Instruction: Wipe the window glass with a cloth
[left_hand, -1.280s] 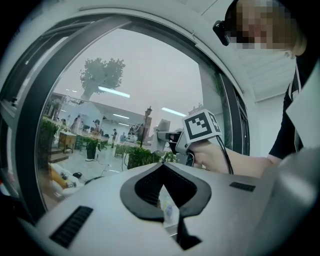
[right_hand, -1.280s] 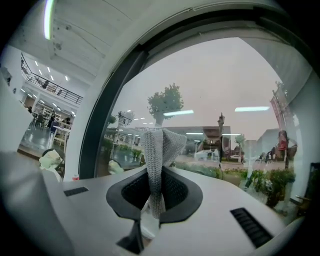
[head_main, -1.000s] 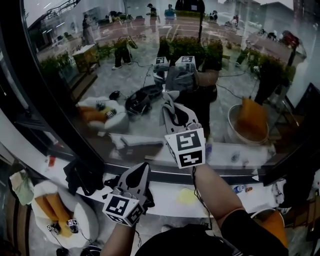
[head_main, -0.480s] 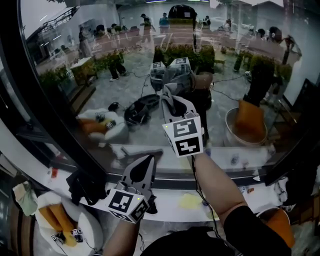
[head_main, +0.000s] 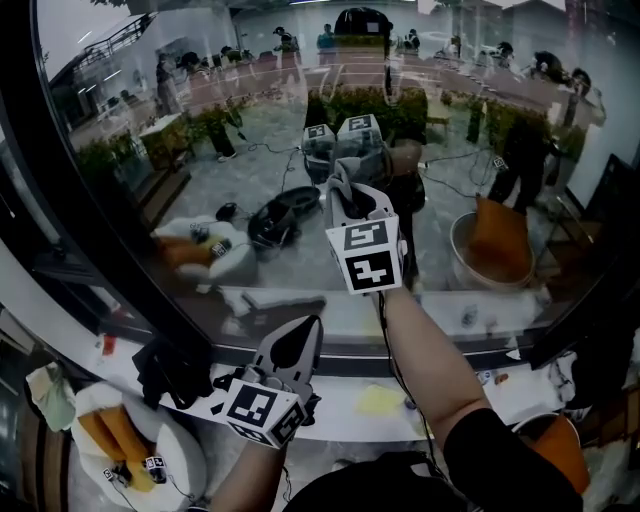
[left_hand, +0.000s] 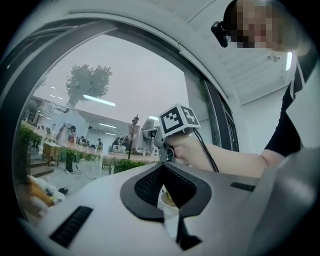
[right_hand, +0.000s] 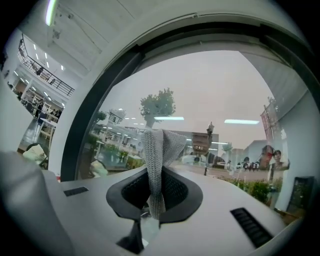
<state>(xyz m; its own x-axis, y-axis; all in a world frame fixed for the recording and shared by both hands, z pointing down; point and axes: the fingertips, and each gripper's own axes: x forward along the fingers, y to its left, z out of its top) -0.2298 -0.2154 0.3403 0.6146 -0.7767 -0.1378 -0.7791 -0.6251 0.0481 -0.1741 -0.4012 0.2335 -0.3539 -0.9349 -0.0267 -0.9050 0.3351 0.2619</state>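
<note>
The window glass (head_main: 250, 150) fills the upper head view and mirrors the room. My right gripper (head_main: 343, 200) is raised against it, shut on a grey knitted cloth (head_main: 336, 186). In the right gripper view the cloth (right_hand: 159, 150) stands up out of the closed jaws of that gripper (right_hand: 155, 196), in front of the pane (right_hand: 210, 100). My left gripper (head_main: 304, 332) hangs lower, near the sill, shut with nothing in it. In the left gripper view the left gripper (left_hand: 165, 192) points up at the glass, and the right gripper's marker cube (left_hand: 177, 119) shows beyond it.
A white sill (head_main: 450, 395) runs under the glass, with a yellow scrap (head_main: 378, 400) and a black object (head_main: 170, 370) on it. A dark curved frame (head_main: 60, 210) bounds the pane at left. A white basket (head_main: 165, 450) holding orange things sits low left, an orange bucket (head_main: 548, 445) low right.
My right gripper has slid a little up the glass with the cloth in it. My left gripper has shifted slightly right and up.
</note>
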